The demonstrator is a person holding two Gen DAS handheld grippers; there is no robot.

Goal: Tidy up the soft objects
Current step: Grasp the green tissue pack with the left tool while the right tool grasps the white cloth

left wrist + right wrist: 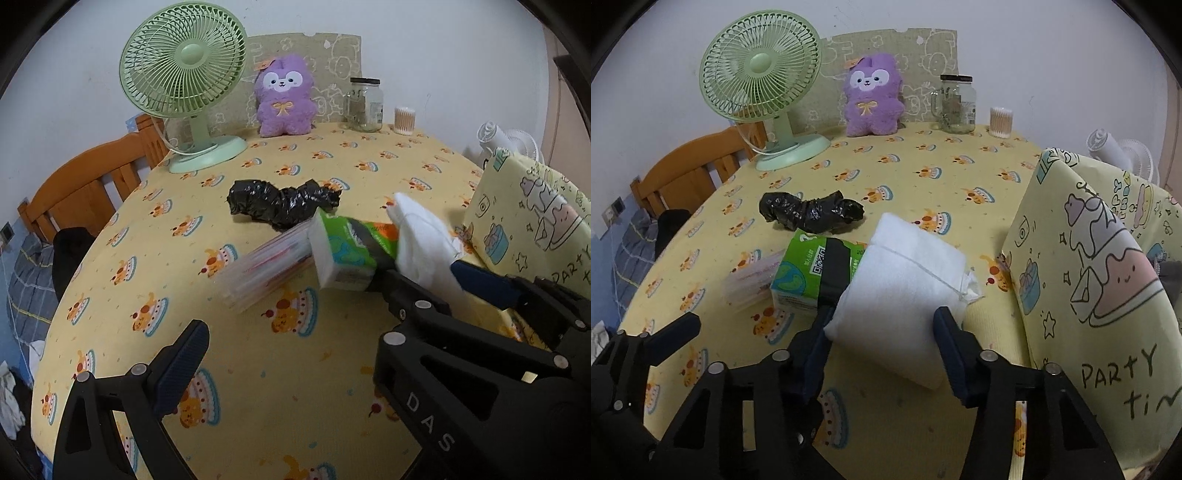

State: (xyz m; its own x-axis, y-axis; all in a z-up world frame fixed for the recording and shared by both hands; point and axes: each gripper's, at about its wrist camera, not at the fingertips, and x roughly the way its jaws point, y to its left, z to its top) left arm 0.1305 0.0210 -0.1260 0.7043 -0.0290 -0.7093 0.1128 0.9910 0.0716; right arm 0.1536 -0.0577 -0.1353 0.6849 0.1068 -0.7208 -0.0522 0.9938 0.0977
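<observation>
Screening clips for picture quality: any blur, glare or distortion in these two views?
Left wrist view: clear plastic pack beside the tissue pack is smeared; table edge bows from fisheye. Right wrist view: mostly sharp, dark corner vignetting, small glints on the black plastic bag. Lighting soft, even.

Soft, even indoor light with faint shadows. Fisheye bending curves the table [923, 177] edges; dark vignette fills the corners. Slight blur on the clear packet [266, 269].

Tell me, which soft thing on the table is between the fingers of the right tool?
The folded white towel. The black plastic bag and the purple plush toy lie farther back, untouched.
</observation>
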